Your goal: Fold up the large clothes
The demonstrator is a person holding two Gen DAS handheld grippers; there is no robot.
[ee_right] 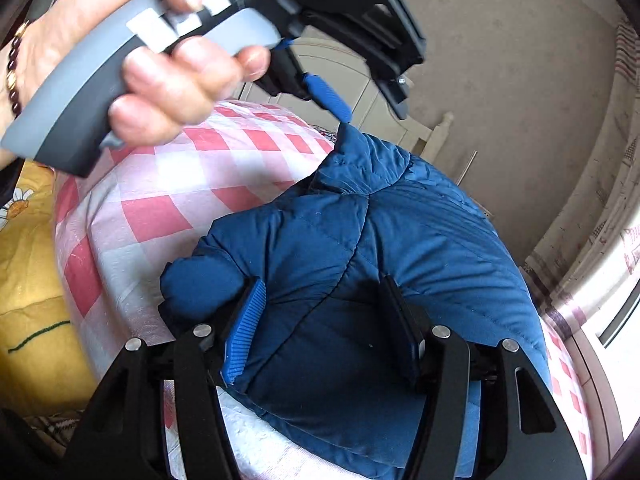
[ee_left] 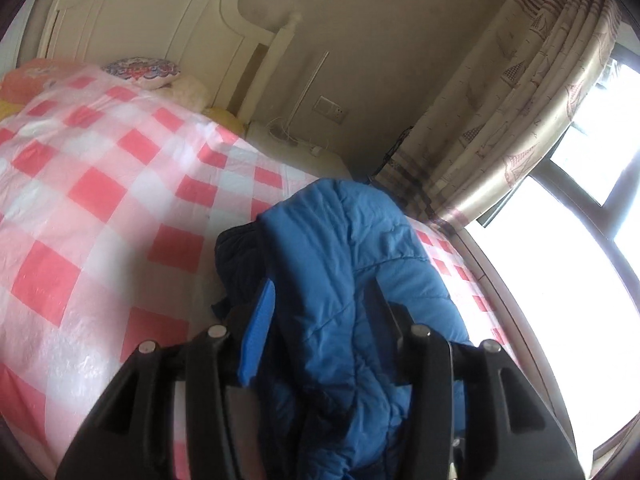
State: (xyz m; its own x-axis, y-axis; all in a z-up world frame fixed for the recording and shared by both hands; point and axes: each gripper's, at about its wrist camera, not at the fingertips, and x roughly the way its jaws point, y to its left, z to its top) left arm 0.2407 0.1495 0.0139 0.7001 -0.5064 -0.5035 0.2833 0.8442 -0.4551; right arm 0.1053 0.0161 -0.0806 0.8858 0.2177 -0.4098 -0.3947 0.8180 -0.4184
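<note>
A blue padded jacket lies on the bed with the red-and-white checked cover. My left gripper is shut on a bunch of the jacket, which drapes between its fingers and hides the tips. In the right wrist view the jacket looks darker blue. My right gripper is shut on a thick fold of it. The left gripper also shows there, held by a hand, pinching a raised corner of the jacket.
A cream headboard and pillows stand at the far end of the bed. A bedside table with cables, a patterned curtain and a bright window are to the right. A yellow blanket lies at the left.
</note>
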